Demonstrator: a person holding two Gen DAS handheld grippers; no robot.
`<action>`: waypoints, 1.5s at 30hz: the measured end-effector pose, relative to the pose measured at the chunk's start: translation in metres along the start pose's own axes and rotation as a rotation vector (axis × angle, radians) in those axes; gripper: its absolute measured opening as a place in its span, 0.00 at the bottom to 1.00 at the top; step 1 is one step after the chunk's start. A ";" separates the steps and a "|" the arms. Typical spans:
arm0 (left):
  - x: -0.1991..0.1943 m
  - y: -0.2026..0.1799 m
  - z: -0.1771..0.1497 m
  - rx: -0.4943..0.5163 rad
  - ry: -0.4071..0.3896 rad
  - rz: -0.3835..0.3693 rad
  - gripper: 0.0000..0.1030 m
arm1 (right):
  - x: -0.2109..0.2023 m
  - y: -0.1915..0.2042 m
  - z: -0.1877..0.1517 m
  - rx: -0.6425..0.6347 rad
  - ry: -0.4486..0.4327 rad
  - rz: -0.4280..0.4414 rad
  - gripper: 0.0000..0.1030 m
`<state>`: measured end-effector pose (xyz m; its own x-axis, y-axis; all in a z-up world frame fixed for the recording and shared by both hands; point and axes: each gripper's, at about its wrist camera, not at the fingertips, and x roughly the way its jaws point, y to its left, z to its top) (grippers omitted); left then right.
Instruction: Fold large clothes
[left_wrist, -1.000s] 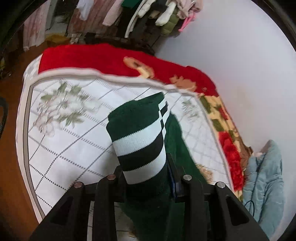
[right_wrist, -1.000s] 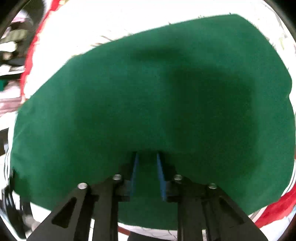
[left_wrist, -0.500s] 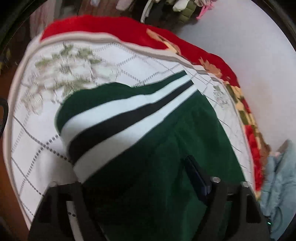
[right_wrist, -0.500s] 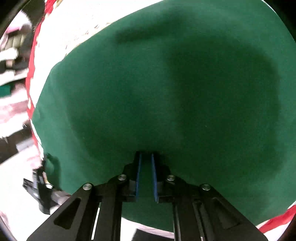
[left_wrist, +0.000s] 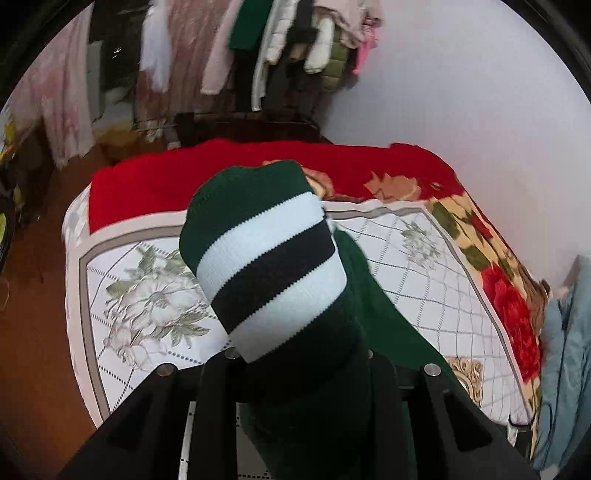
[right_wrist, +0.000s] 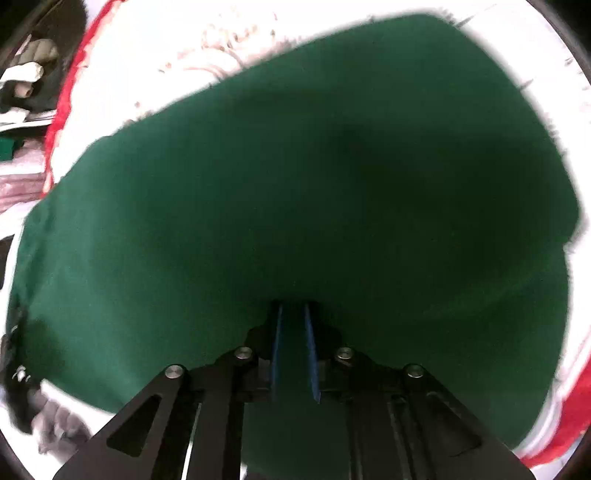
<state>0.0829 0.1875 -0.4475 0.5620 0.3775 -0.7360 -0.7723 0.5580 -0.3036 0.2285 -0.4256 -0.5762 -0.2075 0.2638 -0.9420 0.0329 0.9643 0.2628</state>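
My left hand-held gripper is clamped on the green sweater's striped cuff, lifted above the bed; my right hand-held gripper pinches its body.

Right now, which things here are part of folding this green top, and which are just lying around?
Part of the job:
green top
its striped cuff
left tongs
right tongs
quilt

Lying around:
red blanket
hanging clothes
blue jacket

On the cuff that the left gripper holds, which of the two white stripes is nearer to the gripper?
The lower white stripe, below the black band on the green cuff, is nearer the left gripper. The other white stripe lies above the black.
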 end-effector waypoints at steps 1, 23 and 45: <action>-0.003 -0.008 0.000 0.027 -0.006 0.000 0.20 | -0.001 0.001 0.003 0.012 -0.007 -0.001 0.11; -0.099 -0.251 -0.141 0.722 0.056 -0.544 0.17 | -0.062 -0.226 -0.060 0.249 -0.071 0.304 0.54; -0.076 -0.257 -0.258 0.926 0.484 -0.560 1.00 | -0.138 -0.288 -0.102 0.299 -0.137 0.267 0.90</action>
<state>0.1619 -0.1755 -0.4698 0.4292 -0.2973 -0.8529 0.1662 0.9541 -0.2489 0.1482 -0.7422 -0.5006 -0.0220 0.4865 -0.8734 0.3544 0.8207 0.4482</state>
